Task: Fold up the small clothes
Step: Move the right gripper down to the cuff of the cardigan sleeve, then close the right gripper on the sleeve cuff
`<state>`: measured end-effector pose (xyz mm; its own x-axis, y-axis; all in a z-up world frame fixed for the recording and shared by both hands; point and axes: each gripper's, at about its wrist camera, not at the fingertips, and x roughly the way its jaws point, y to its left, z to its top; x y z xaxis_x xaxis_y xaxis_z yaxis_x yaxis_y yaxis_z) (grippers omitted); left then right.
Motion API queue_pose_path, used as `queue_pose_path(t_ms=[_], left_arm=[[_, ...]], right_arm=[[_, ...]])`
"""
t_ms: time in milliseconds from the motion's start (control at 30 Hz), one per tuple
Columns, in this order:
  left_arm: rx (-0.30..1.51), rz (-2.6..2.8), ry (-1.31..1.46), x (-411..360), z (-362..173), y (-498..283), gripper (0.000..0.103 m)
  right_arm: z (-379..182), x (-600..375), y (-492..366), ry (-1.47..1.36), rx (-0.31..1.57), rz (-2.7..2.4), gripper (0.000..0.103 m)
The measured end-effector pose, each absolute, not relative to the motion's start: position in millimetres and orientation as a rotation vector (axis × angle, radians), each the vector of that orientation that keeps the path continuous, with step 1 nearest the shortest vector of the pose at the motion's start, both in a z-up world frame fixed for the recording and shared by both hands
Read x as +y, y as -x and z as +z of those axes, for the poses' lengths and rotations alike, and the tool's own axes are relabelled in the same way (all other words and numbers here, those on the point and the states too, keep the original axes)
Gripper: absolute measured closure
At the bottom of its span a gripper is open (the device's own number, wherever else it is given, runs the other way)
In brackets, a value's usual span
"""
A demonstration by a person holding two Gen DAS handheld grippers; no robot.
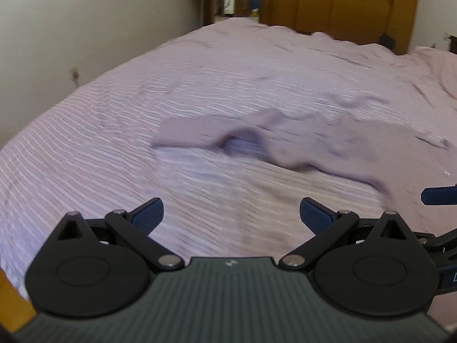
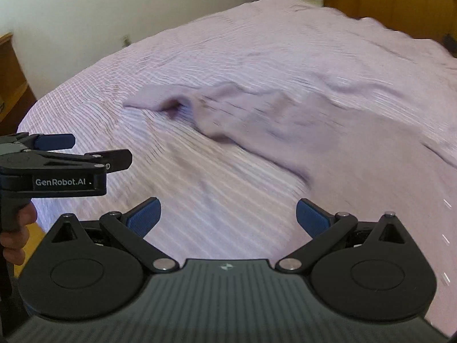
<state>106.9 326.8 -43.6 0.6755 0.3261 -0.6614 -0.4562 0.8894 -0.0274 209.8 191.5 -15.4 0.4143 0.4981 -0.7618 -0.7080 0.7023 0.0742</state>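
Note:
A small mauve garment (image 1: 314, 143) lies rumpled on the pink striped bed sheet (image 1: 142, 100), one sleeve reaching left. It also shows in the right wrist view (image 2: 285, 125), blurred. My left gripper (image 1: 231, 214) is open and empty, hovering over the sheet short of the garment. My right gripper (image 2: 227, 217) is open and empty, also short of the garment. The left gripper appears at the left edge of the right wrist view (image 2: 71, 154), beside my right one. A blue fingertip of the right gripper (image 1: 438, 195) shows at the right edge of the left wrist view.
A white wall (image 1: 85, 28) runs along the bed's left side. Wooden wardrobes (image 1: 357, 3) stand beyond the far end. A wooden bedside unit (image 2: 11, 80) sits at the left. The sheet (image 2: 257, 43) is wrinkled toward the right.

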Motion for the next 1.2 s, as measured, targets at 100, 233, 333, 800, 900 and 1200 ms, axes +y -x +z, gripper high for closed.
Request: queue_pose_path(t_ms=[100, 233, 333, 800, 900, 1200], left_arm=[[0.723, 0.484, 0.233, 371, -43, -122, 0.0], [0.696, 0.591, 0.294, 424, -42, -129, 0.0], [0.687, 0.647, 0.288, 447, -40, -128, 0.0], [0.658, 0.694, 0.401, 520, -61, -101, 0.0], [0.688, 0.752, 0.379, 527, -65, -98, 0.0], [0.743, 0.815, 0.39, 549, -86, -87, 0.0]], right_arm=[[-13, 244, -231, 0.278, 0.884, 0.796, 0.0], [-7, 313, -261, 0.269, 0.913, 0.855, 0.0], [-7, 359, -286, 0.235, 0.943, 0.886, 0.0], [-26, 448, -293, 0.195, 0.995, 0.92, 0.008], [-35, 462, -296, 0.161, 1.03, 0.916, 0.011], [-67, 509, -284, 0.29, 1.099, 0.84, 0.023]])
